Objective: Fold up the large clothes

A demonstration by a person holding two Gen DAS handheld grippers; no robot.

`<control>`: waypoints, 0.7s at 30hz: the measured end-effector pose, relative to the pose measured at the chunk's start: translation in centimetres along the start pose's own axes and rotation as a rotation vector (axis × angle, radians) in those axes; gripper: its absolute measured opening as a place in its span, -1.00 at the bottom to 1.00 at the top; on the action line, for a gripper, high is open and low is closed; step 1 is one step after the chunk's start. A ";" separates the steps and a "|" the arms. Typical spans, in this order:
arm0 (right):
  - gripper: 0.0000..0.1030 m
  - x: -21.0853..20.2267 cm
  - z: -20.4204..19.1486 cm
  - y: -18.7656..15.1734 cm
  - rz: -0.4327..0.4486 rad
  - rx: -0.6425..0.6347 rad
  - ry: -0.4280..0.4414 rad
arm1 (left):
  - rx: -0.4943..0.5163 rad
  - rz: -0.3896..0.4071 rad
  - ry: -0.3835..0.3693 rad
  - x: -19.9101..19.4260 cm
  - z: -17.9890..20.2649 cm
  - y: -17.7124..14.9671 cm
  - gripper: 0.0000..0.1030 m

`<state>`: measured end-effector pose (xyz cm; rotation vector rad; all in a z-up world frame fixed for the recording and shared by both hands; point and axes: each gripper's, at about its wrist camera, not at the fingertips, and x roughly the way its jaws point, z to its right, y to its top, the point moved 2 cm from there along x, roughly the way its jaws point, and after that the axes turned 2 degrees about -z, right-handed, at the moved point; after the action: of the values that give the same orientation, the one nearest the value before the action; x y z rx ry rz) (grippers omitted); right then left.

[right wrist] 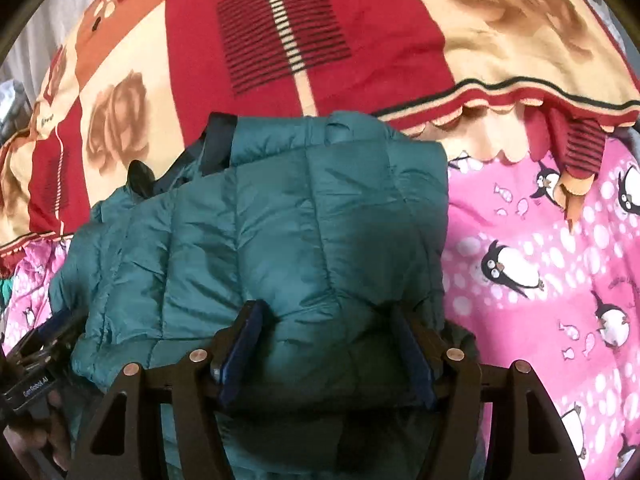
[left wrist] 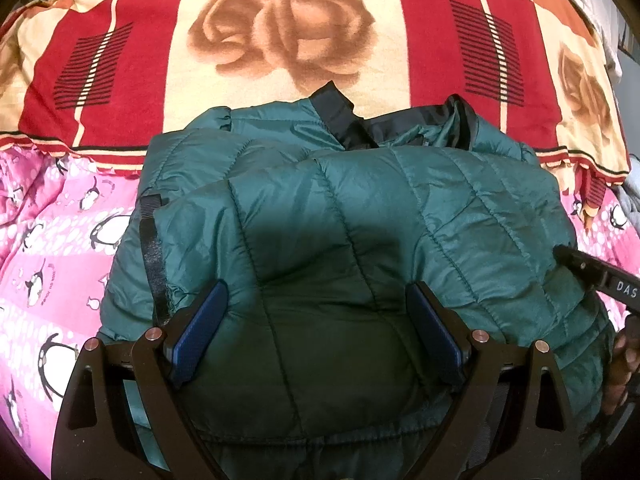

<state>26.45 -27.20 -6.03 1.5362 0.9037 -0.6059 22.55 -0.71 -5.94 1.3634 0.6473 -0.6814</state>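
A teal quilted puffer jacket (left wrist: 360,208) lies folded into a thick bundle on the bed, black lining showing at its far edge; it also fills the right wrist view (right wrist: 288,220). My left gripper (left wrist: 316,304) is open, its blue pads (left wrist: 204,328) spread wide and resting on the jacket's near fold. My right gripper (right wrist: 328,328) is open too, its blue pads (right wrist: 244,344) straddling a puffed ridge of jacket without closing on it. The right gripper also shows at the right edge of the left wrist view (left wrist: 592,272), and the left gripper at the lower left of the right wrist view (right wrist: 44,356).
A red and cream rose-print blanket (left wrist: 280,32) covers the far part of the bed. A pink penguin-print sheet (left wrist: 52,248) lies under the jacket on both sides, also on the right in the right wrist view (right wrist: 540,280). A hand shows at the lower right (left wrist: 620,368).
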 end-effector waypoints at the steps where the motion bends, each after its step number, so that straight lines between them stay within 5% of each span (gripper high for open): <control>1: 0.24 -0.1 -0.3 0.0 0.002 -0.007 -0.008 | -0.001 0.000 -0.002 0.0 0.0 0.0 0.78; 10: 0.24 -6.9 -1.8 -1.0 0.132 -0.045 0.000 | -0.020 0.154 -0.013 -6.2 -1.7 -0.6 0.78; 21: 0.24 -16.5 1.3 -11.9 0.160 -0.077 0.001 | -0.039 0.179 -0.064 -14.4 -3.9 -7.5 0.78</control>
<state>7.57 -31.80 0.08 1.5226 0.7871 -0.4500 7.43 3.43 -0.27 1.3403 0.4791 -0.5636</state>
